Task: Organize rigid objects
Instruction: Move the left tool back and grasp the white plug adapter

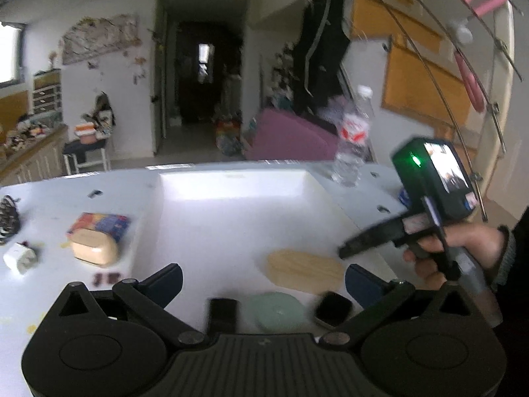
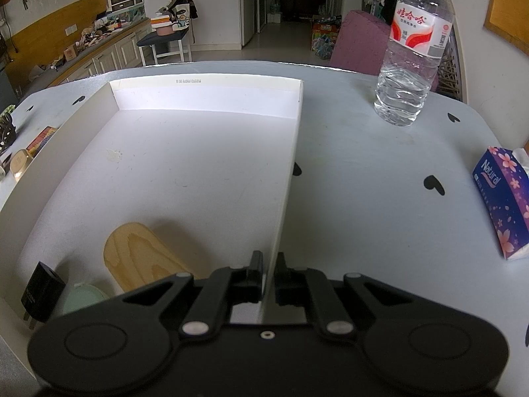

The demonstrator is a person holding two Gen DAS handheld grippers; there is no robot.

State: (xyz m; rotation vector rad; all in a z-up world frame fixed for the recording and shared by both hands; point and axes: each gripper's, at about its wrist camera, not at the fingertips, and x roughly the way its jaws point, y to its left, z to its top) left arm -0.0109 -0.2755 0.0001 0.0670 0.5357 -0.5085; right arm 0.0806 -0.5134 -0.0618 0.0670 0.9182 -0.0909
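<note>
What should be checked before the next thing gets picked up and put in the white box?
1. Left hand-held gripper open and empty: ok.
2. Right hand-held gripper clamped on the white box wall, steadying it: ok.
3. Free room in the box beyond the wooden piece, green disc and black plug: ok.
4. Items left outside, such as the wooden block and white adapter: not ok, still to go.
5. Water bottle upright, clear of the box: ok.

In the tray (image 2: 205,106) on the table (image 2: 363,172), a wooden board (image 2: 139,254) lies behind a round lid (image 2: 82,299) and plug adapter (image 2: 41,296); a bottle (image 2: 410,66) stands right.
</note>
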